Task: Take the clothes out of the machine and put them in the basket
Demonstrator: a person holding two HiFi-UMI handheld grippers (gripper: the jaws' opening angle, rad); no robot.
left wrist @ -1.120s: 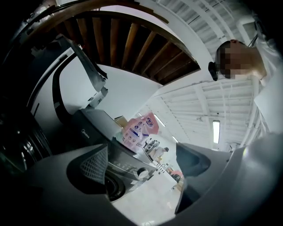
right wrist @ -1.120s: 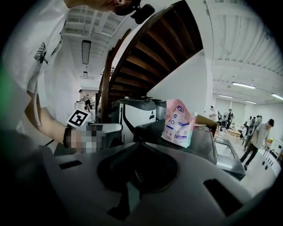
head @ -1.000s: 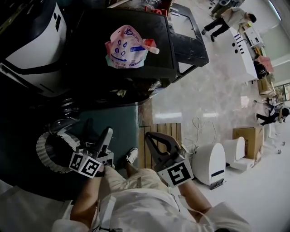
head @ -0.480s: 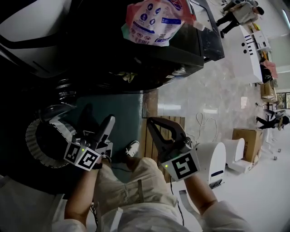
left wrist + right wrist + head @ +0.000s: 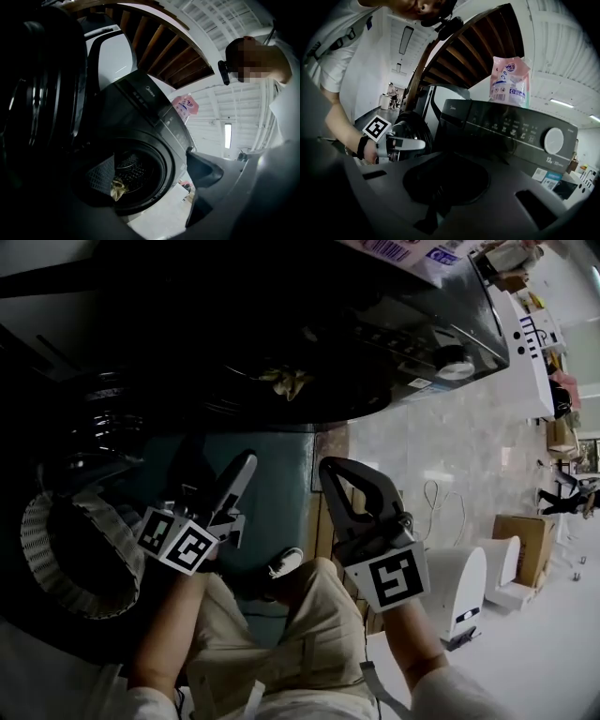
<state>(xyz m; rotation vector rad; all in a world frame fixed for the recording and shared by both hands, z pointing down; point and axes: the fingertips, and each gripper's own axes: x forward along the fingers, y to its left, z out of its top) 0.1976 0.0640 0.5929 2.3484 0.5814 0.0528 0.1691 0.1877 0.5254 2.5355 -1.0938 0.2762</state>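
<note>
A: A big hall, then, with a pale tiled floor (image 5: pixel 441 446) and the wooden underside of a staircase (image 5: pixel 487 42) overhead?

B: Yes. A dark front-loading washing machine (image 5: pixel 375 352) stands there, and a pink pouch (image 5: pixel 508 79) sits on its top.

A: And the clothes?

B: One yellowish cloth (image 5: pixel 118 188) lies at the lip of the drum, inside the machine. The round door (image 5: pixel 42 93) is swung open to the side. Deeper in, it is too dark to make anything out.

A: The basket?

B: A white woven basket (image 5: pixel 56 549) stands on the floor at the person's left, just beside the left tongs (image 5: pixel 225 474). Its inside is in shadow, so I cannot tell what it holds.

A: How do the tongs stand?

B: The left tongs are spread wide and face the drum mouth, with nothing between them. The cloth lies well beyond their tips. The right tongs (image 5: pixel 330 472) are pressed tip to tip, gripping nothing, and point at the machine's control panel (image 5: pixel 511 131).

A: Anything underfoot?

B: A teal mat (image 5: pixel 277 512) lies in front of the machine, with the person's shoe (image 5: pixel 284 563) near its edge.
</note>
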